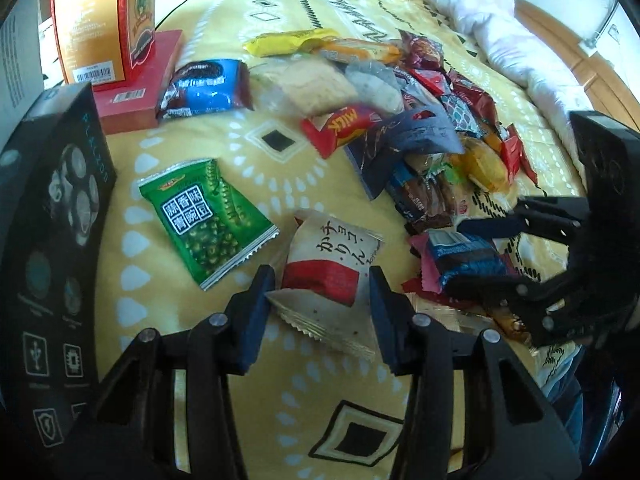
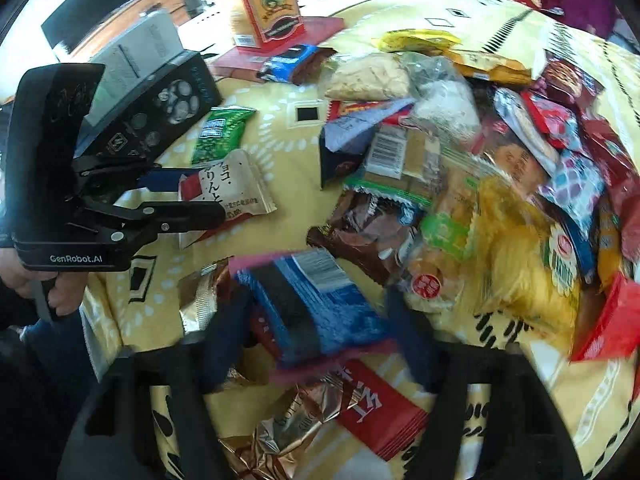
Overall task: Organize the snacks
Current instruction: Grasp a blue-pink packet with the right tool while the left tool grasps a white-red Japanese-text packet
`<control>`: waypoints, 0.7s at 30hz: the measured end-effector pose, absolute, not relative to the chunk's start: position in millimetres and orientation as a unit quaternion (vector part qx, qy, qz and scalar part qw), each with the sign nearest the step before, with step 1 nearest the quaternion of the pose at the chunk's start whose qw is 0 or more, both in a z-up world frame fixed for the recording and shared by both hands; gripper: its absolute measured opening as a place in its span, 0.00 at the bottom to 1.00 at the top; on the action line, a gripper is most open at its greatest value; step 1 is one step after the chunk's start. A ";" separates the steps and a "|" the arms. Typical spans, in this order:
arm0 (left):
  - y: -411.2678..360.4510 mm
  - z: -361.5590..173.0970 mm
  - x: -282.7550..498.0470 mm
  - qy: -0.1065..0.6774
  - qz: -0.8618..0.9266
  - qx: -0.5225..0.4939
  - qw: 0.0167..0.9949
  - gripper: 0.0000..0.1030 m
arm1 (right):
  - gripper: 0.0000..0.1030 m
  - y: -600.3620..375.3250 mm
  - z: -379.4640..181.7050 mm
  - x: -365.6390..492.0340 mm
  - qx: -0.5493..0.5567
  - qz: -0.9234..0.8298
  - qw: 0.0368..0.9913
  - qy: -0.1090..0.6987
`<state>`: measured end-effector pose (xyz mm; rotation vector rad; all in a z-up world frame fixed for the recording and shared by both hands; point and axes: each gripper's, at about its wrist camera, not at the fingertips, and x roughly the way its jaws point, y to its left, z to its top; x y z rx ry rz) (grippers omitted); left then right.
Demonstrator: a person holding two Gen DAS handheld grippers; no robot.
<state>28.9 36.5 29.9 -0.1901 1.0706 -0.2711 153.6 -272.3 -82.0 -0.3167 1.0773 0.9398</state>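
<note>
In the left wrist view, the left gripper [image 1: 322, 284] sits at 6 o'clock with its 2 fingers spread on either side of a white and red packet [image 1: 326, 276] with Japanese writing, which lies flat on the yellow patterned bed cover [image 1: 224, 140]; whether the finger pads actually touch the packet cannot be told. A green pea packet [image 1: 206, 220] lies just beside it toward 10 o'clock, apart from it. Farther up, toward 11 o'clock, a blue cookie packet [image 1: 206, 90] rests next to a flat red box [image 1: 138, 80], and an orange box [image 1: 104, 16] stands upright on that red box. A black box [image 1: 52, 232] with white icons stands along the 9 o'clock edge. The big snack pile [image 1: 432, 120] spreads from 12 to 3 o'clock. At 3 o'clock the right gripper [image 1: 476, 252] reaches in, its fingers on either side of a blue wrapped snack [image 1: 468, 260] at the pile's near edge. In the right wrist view that blue wrapped snack [image 2: 312, 304] lies between the 2 blurred fingers [image 2: 224, 340], over a pink wrapper; the blur makes it unclear whether it is pinched. A red packet [image 2: 380, 412] and a gold foil packet [image 2: 280, 432] lie below it toward 6 o'clock.
</note>
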 end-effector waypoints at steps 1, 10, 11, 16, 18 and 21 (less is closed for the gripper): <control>36.0 28.7 28.7 0.509 -0.128 -0.089 0.847 0.46 | 0.57 -271.2 -81.7 150.6 -0.142 0.424 0.747 0.492; 36.9 56.5 19.7 0.481 -0.120 -0.080 0.865 0.45 | 0.46 -289.4 -48.3 121.4 -0.098 0.386 0.806 0.437; 37.5 67.0 17.2 0.471 -0.120 -0.080 0.870 0.45 | 0.46 -292.1 -41.1 119.2 -0.095 0.382 0.814 0.428; 46.7 120.8 2.9 0.417 -0.119 -0.082 0.898 0.45 | 0.46 -306.8 6.4 113.5 -0.062 0.344 0.858 0.377; 55.4 147.0 -5.6 0.389 -0.115 -0.083 0.910 0.45 | 0.46 -308.8 29.0 114.2 -0.046 0.332 0.873 0.355; 78.6 182.0 -18.4 0.352 -0.100 -0.094 0.926 0.45 | 0.46 -300.4 65.8 114.0 -0.022 0.331 0.886 0.323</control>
